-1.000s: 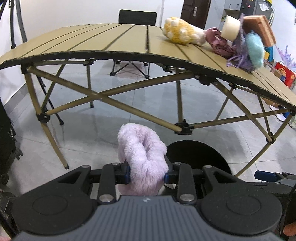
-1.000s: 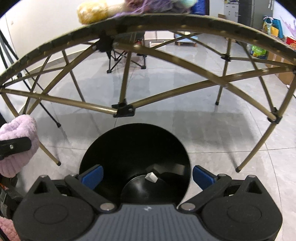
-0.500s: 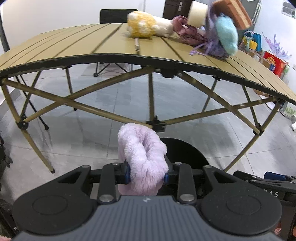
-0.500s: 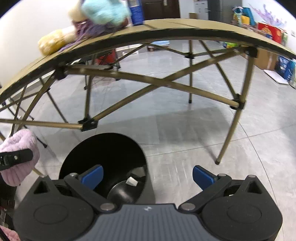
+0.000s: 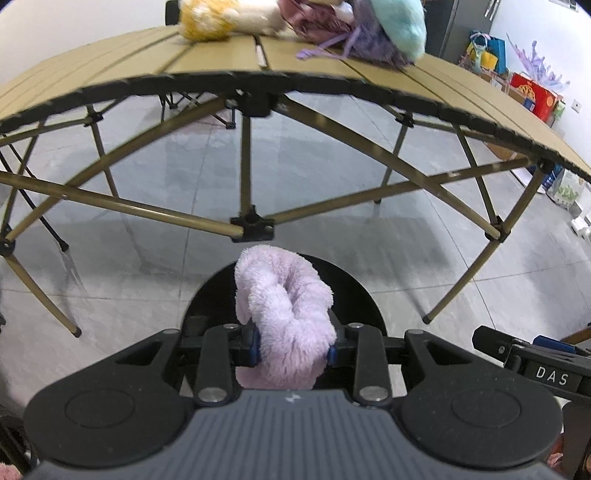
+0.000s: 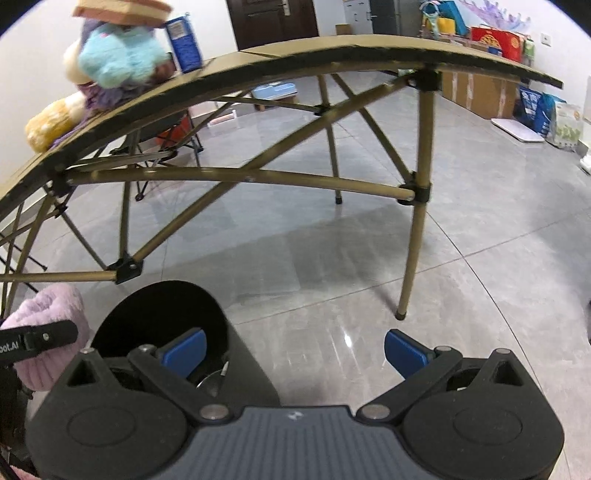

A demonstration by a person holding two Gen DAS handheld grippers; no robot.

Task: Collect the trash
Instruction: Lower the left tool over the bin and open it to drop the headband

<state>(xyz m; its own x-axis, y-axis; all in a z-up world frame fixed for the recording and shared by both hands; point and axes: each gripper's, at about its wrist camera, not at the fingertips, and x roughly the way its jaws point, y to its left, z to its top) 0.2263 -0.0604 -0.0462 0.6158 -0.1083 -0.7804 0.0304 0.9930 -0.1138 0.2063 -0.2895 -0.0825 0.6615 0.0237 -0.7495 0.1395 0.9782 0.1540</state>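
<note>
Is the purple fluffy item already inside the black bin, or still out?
Still out: the left gripper holds the fluffy item above the bin opening.

A tan slatted folding table (image 5: 207,62) stands on a grey tiled floor (image 6: 369,280). Near the table's far edge lie a yellow plush toy (image 5: 207,18), a crumpled mauve cloth (image 5: 317,18) and a teal plush (image 5: 400,20), bunched together. A black bin (image 6: 166,314) stands on the floor just before the table's near edge.
</note>
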